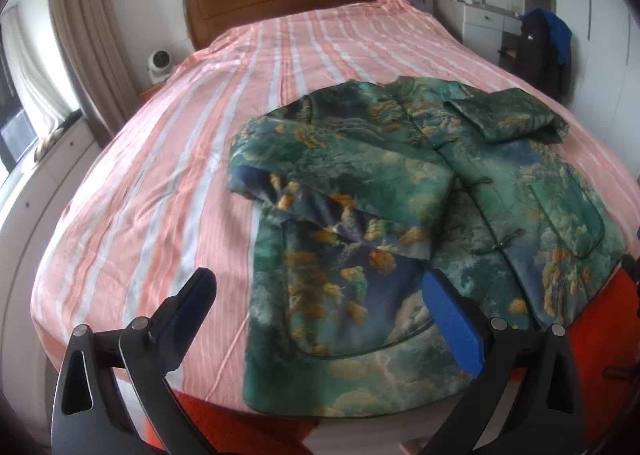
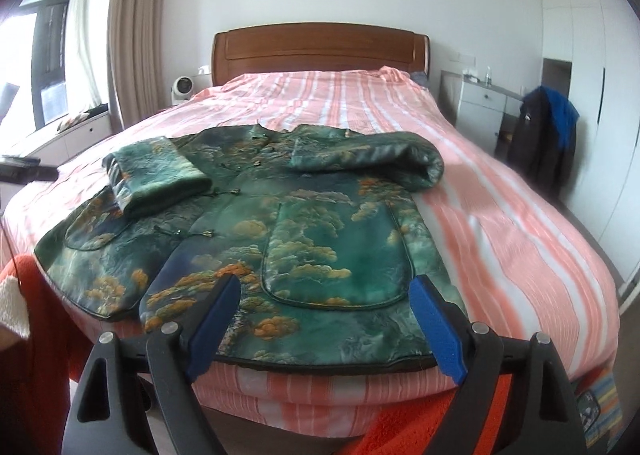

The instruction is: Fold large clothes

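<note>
A green padded jacket [image 1: 360, 183] [image 2: 280, 223] with orange cloud prints lies front-up near the foot of the bed [image 1: 160, 159] [image 2: 500, 207]. Both sleeves are folded in over its chest: the left sleeve [image 1: 344, 167] [image 2: 160, 175] and the right sleeve [image 1: 508, 115] [image 2: 372, 159]. My left gripper [image 1: 320, 295] hangs open above the jacket's lower left part, with nothing between its blue pads. Over the hem on the right side, my right gripper [image 2: 326, 295] is open too and holds nothing.
The bed has a pink striped cover and a wooden headboard [image 2: 320, 47]. An orange-red blanket [image 2: 400, 427] hangs at the foot. A small white fan [image 2: 182, 89] stands at the left of the bed, a dark coat [image 2: 544, 135] hangs at the right near white drawers [image 2: 480, 107].
</note>
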The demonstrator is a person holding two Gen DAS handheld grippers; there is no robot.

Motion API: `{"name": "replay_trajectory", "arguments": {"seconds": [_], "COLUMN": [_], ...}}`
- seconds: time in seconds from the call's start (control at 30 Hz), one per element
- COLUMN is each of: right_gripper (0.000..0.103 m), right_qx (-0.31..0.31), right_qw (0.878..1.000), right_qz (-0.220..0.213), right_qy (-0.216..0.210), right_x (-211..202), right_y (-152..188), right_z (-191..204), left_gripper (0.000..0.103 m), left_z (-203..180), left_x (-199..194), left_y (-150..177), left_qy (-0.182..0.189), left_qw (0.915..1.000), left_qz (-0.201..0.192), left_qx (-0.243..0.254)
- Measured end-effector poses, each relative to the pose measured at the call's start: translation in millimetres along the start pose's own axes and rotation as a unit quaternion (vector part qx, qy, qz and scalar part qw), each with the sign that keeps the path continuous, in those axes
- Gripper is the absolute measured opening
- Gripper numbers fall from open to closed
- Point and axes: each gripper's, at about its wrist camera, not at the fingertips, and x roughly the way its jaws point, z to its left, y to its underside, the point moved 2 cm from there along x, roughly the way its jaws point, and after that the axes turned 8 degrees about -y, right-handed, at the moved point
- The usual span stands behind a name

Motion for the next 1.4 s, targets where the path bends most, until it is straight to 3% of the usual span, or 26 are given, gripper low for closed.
{"name": "replay_trajectory", "arguments": {"seconds": [0.17, 0.43, 0.67, 0.87, 1.13, 1.3, 1.4], "right_gripper": [0.086, 0.085, 0.085, 0.085, 0.086, 0.086, 0.086], "right_qx": [-0.011, -0.020, -0.026, -0.022, -0.026, -0.027, -0.023], "right_qw": [1.000, 1.000, 0.999, 1.000, 0.999, 0.999, 0.999], "right_qz": [0.002, 0.006, 0.006, 0.010, 0.017, 0.021, 0.025], "right_qy": [-0.005, -0.014, -0.017, -0.020, -0.022, -0.024, -0.025], "right_x": [0.3, 0.2, -0.2, 1.8, 6.0, 7.9, 10.8], "right_y": [1.4, 2.3, 3.5, 4.3, 4.9, 6.0, 6.0], "right_z": [6.3, 11.5, 14.9, 13.5, 15.7, 16.1, 13.9], "left_gripper": [0.103, 0.103, 0.103, 0.103, 0.103, 0.103, 0.103], "left_z": [-21.2, -49.0, -52.5, -56.3, -55.7, -58.2, -67.8], "left_x": [3.0, -14.3, -16.2, -4.1, 6.7, 18.8, 30.0], "left_y": [1.1, -8.9, -25.4, -26.4, -27.4, -34.6, -42.0], "left_qy": [0.001, 0.006, 0.010, -0.007, -0.003, 0.018, 0.053], "left_qw": [0.9990, 0.9925, 0.9906, 0.9877, 0.9867, 0.9838, 0.9759], "left_qz": [0.008, -0.034, -0.045, -0.039, -0.032, -0.030, -0.025], "left_qx": [0.045, 0.117, 0.129, 0.151, 0.159, 0.176, 0.210]}}
